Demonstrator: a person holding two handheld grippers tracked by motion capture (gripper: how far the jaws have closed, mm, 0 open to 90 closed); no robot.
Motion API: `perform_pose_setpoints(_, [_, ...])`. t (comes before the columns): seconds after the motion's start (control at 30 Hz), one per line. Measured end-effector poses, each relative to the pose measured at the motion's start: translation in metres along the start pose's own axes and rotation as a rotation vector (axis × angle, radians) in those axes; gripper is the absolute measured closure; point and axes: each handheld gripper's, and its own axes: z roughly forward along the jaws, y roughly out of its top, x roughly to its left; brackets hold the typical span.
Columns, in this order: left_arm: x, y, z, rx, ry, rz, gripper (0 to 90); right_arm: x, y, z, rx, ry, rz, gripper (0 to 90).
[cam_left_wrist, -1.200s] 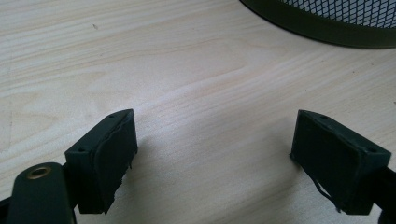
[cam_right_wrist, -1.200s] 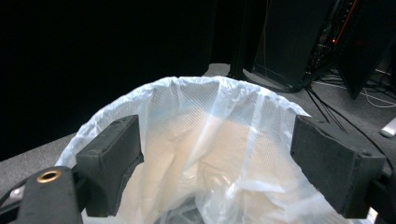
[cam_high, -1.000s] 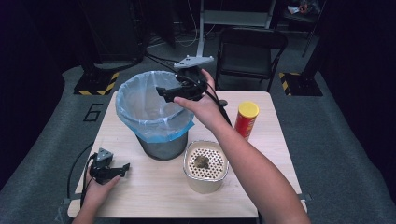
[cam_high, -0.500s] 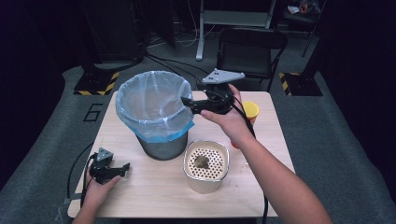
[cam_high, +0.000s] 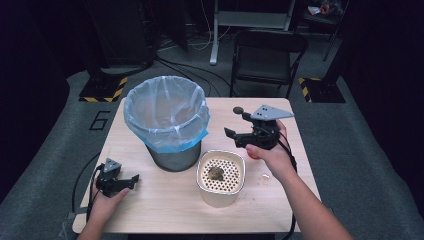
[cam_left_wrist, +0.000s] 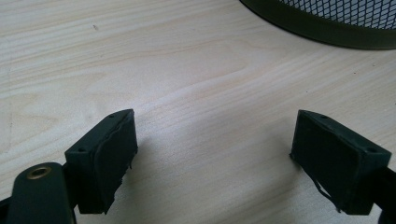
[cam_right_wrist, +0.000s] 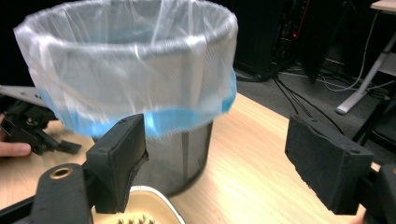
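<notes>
Beyond my worktop (cam_high: 165, 200) a black folding chair (cam_high: 267, 55) stands on the grey floor (cam_high: 360, 130). Yellow-and-black striped blocks (cam_high: 102, 90) sit at both far corners, cables (cam_high: 190, 65) trail between them, and a "6" (cam_high: 99, 120) marks the floor.

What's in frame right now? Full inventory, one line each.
Bin: 1, dark mesh with a clear and blue liner, left-centre of table.
Strainer box: 1, cream, perforated tray with a brownish clump inside, in front of the bin.
Red container: 1, mostly hidden behind the right hand, kind unclear.
Table: 1, light wood.
Chair: 1, black, behind the table.
Left gripper: 1, black, jaws open, resting low at the table's front left.
Right gripper: 1, black, jaws open, held above the table right of the bin.
</notes>
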Motion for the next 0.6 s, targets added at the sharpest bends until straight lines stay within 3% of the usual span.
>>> perform_pose_setpoints(0.3, [0.0, 0.0, 0.0, 0.0, 0.0, 0.0, 13.8, -0.001, -0.038, -0.011, 0.022, -0.043, -0.019, 20.2])
perform_pose_setpoints(0.6, [0.0, 0.0, 0.0, 0.001, 0.001, 0.0, 13.8, -0.02, -0.077, -0.018, 0.033, -0.117, 0.03, 18.4])
